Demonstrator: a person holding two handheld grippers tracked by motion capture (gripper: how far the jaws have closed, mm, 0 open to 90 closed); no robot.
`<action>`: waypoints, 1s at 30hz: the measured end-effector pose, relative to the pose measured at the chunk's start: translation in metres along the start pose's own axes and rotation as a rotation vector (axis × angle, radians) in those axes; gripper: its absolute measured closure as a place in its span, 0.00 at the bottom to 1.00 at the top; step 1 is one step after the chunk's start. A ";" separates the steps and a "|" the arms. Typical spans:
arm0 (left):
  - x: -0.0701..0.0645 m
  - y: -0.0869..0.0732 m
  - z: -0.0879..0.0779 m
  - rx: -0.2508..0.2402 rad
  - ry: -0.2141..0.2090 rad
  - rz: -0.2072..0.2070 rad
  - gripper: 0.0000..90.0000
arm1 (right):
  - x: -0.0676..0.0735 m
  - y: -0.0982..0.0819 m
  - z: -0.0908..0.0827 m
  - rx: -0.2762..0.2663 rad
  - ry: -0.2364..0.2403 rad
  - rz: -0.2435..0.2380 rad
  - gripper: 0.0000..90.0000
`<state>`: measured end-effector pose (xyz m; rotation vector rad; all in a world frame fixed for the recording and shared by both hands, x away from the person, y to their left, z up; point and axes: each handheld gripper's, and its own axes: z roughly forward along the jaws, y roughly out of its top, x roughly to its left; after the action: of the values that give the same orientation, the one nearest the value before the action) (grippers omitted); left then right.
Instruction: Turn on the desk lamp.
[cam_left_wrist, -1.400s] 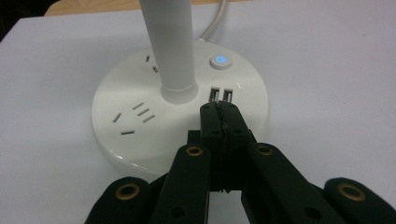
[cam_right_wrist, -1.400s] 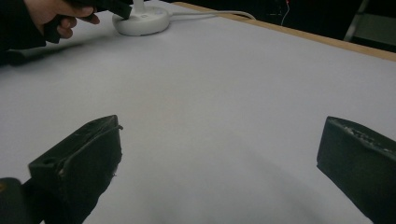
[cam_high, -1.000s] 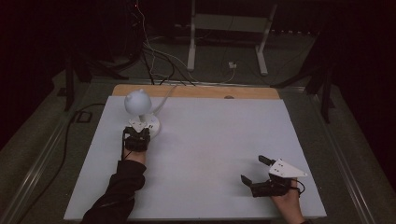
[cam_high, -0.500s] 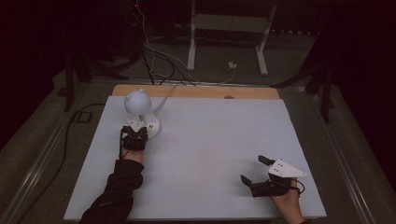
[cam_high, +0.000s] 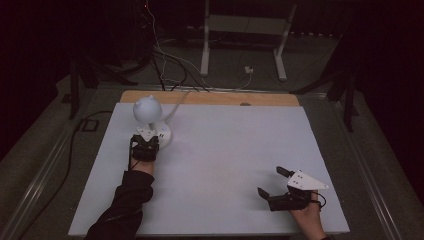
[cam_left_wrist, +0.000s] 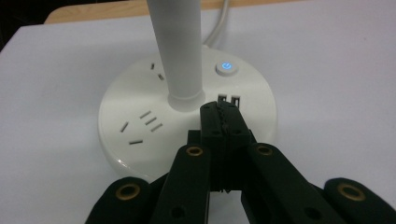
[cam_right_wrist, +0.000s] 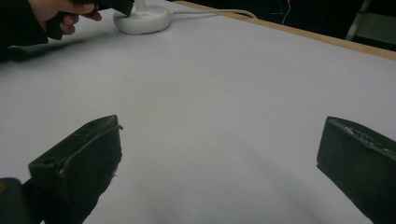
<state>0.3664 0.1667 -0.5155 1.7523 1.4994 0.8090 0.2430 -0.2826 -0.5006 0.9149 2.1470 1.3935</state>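
Observation:
A white desk lamp stands at the table's far left, with a round head (cam_high: 146, 108) over a round base (cam_high: 162, 134). The base (cam_left_wrist: 140, 107) carries sockets, two USB ports (cam_left_wrist: 229, 99) and a power button (cam_left_wrist: 226, 67) glowing blue behind the stem (cam_left_wrist: 177, 46). My left gripper (cam_high: 148, 137) is shut, jaws pressed together with nothing between them. Its tips (cam_left_wrist: 223, 114) hang over the base just in front of the USB ports. My right gripper (cam_high: 271, 181) sits low at the front right, far from the lamp. It stands open (cam_right_wrist: 219, 154) over bare white tabletop.
The white table (cam_high: 225, 150) has a wooden strip (cam_high: 210, 97) along its far edge. The lamp's cord (cam_high: 172, 107) runs off the back. Beyond the table are a dark floor with cables and a metal stand (cam_high: 245, 30). The left hand (cam_right_wrist: 60, 11) appears far off in the right gripper view.

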 end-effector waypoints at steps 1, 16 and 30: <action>0.000 0.000 0.000 0.003 -0.001 0.002 1.00 | 0.000 0.000 0.000 0.001 0.000 -0.001 0.00; 0.004 0.003 -0.005 -0.043 0.018 0.003 1.00 | 0.000 0.001 -0.001 -0.008 0.001 -0.004 0.00; -0.008 0.014 -0.025 -0.037 -0.066 -0.022 0.73 | 0.000 0.000 -0.001 -0.006 0.001 0.000 0.00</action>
<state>0.3529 0.1601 -0.4904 1.7163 1.4487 0.7561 0.2427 -0.2832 -0.4999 0.9121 2.1423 1.3998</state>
